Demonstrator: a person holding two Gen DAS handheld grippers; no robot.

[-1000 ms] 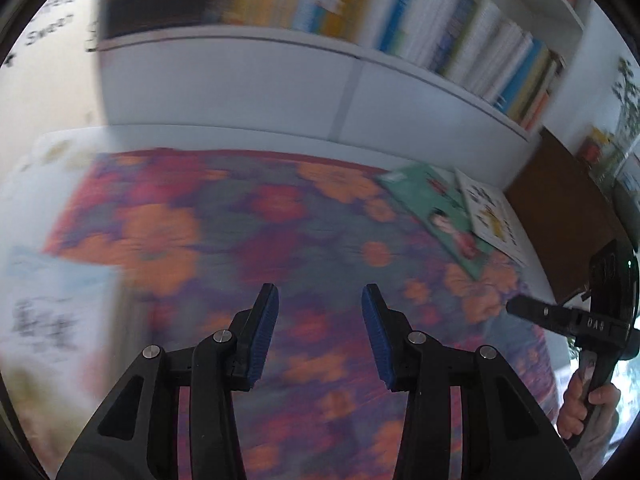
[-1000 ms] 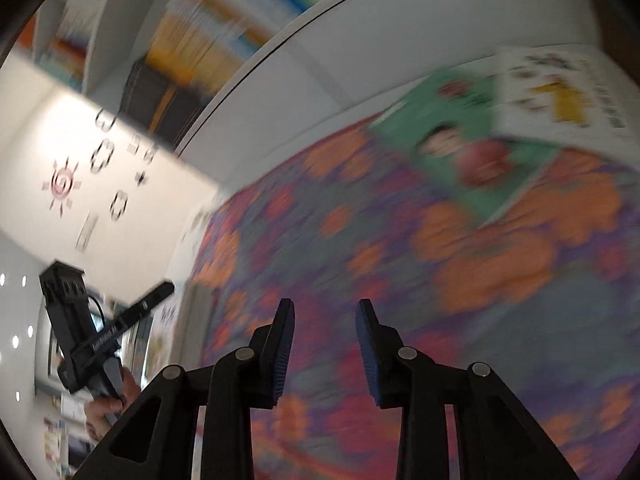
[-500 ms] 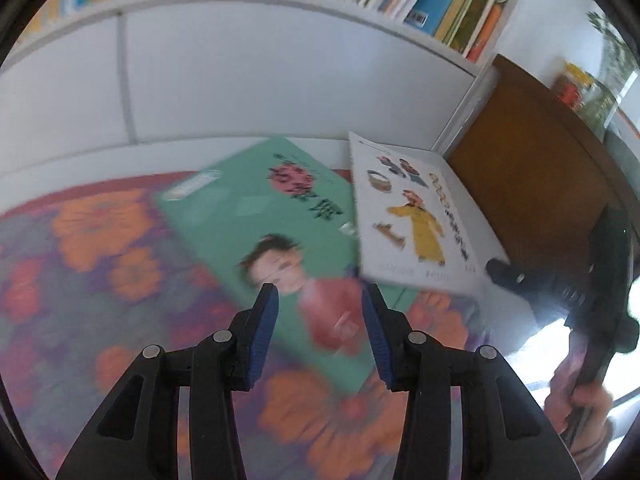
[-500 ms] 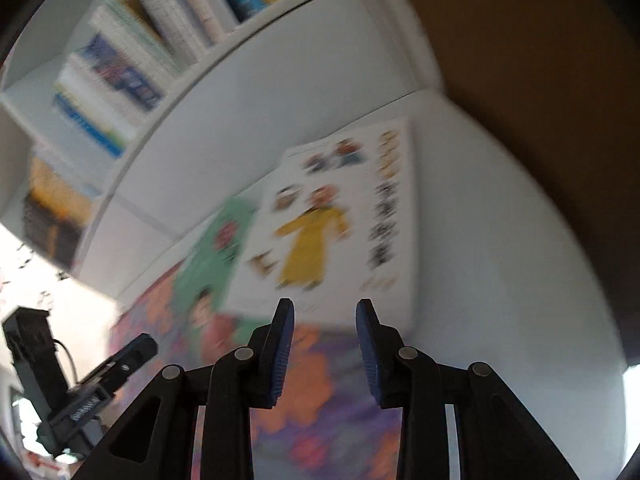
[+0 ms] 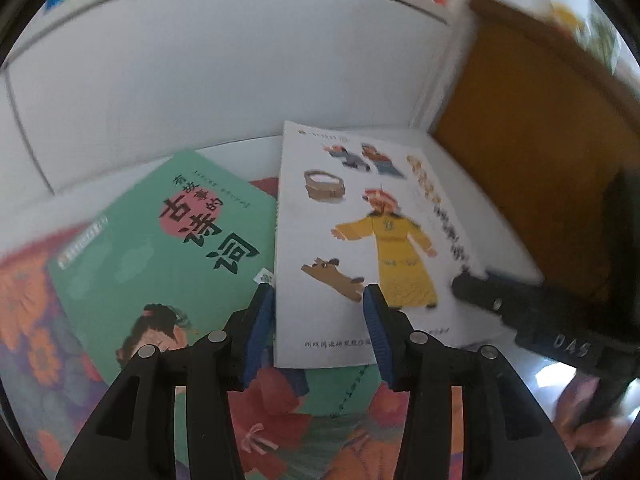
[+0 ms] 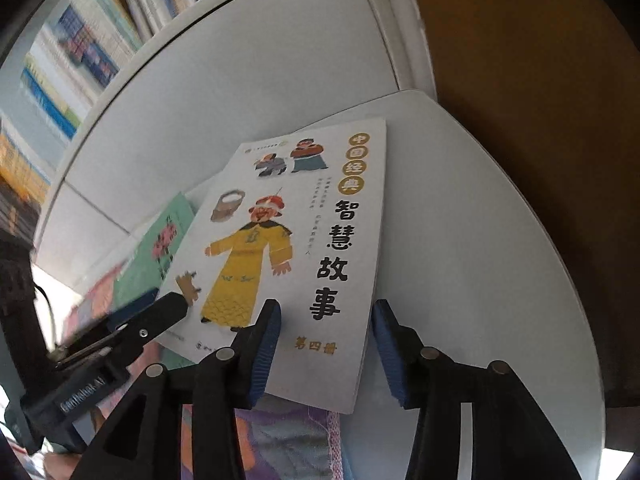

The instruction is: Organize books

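A white picture book [image 5: 372, 240] with a yellow-robed figure lies partly on a green book [image 5: 160, 248] on the table. My left gripper [image 5: 319, 332] is open, its fingers over the white book's near left corner. My right gripper [image 6: 326, 354] is open wider, straddling the near right corner of the white book [image 6: 304, 240]. The green book [image 6: 160, 248] shows at the left in the right wrist view. Each gripper shows in the other's view: the right one [image 5: 520, 312], the left one [image 6: 120, 336]. Neither holds anything.
A flowered cloth [image 5: 24, 320] covers most of the white round table [image 6: 480, 240]. A white shelf unit with rows of books [image 6: 80, 40] stands behind. A brown wooden panel [image 5: 532, 128] stands at the right.
Both grippers have swung from the flowered cloth toward the two books and come close over the white book. The right gripper has opened wider.
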